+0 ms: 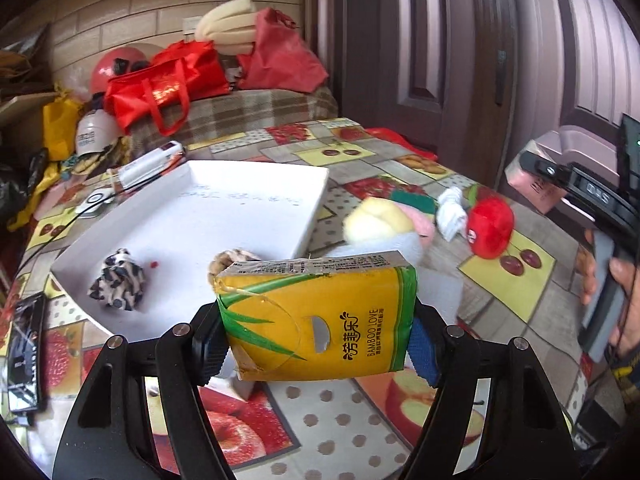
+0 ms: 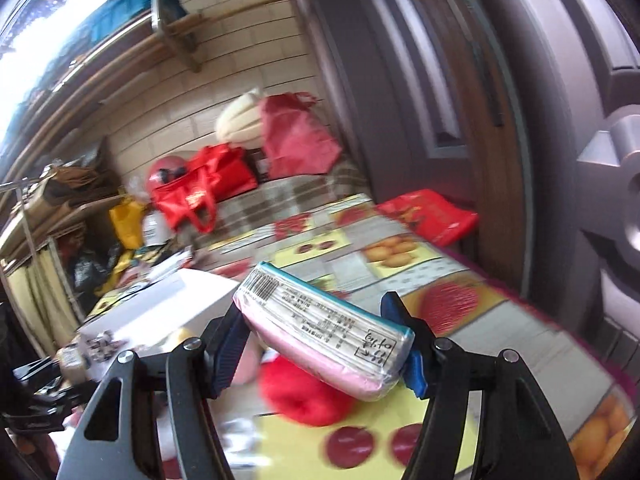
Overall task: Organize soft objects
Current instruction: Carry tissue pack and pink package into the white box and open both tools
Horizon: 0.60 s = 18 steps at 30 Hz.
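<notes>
Two tissue packs (yellow [image 1: 320, 320], pink [image 2: 324, 340]), one white tray [image 1: 192, 216], one red plush [image 1: 490, 226].

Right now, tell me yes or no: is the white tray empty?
No: in the left wrist view the white tray already holds a black-and-white spotted cloth bundle near its front corner.

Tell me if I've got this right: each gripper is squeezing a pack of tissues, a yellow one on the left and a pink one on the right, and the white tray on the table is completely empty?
Not quite. The left gripper does clamp the yellow tissue pack and the right gripper the pink tissue pack, but the white tray isn't empty: the left wrist view shows a black-and-white patterned cloth bundle lying in it.
</notes>
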Motion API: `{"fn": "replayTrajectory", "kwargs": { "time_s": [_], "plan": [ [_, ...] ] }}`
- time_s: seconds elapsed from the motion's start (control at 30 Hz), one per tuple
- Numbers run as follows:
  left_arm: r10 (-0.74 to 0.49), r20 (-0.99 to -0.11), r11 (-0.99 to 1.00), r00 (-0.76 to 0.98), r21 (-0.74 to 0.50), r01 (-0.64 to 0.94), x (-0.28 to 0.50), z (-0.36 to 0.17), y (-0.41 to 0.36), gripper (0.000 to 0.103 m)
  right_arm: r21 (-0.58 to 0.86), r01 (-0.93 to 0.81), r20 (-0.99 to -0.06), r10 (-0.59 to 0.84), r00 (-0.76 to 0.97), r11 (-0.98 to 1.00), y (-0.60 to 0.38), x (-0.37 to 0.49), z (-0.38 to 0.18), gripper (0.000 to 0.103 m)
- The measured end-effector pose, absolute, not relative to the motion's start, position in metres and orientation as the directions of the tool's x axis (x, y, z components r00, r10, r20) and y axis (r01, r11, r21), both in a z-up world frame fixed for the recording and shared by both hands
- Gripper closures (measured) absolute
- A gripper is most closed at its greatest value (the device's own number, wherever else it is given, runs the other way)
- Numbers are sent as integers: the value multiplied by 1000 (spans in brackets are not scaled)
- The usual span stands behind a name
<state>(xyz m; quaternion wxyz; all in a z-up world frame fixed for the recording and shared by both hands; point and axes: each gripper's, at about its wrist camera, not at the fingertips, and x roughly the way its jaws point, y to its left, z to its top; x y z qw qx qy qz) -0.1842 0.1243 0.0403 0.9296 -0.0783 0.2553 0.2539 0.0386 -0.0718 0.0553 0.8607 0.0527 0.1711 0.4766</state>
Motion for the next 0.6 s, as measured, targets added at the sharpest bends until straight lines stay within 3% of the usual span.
{"fn": "replayTrajectory", "kwargs": {
  "time_s": [0.6],
  "plan": [
    [593, -487, 732, 641, -7, -681, -202, 37, 149, 29, 165, -931, -287, 919, 271, 326, 3, -43, 51, 36]
  ]
}}
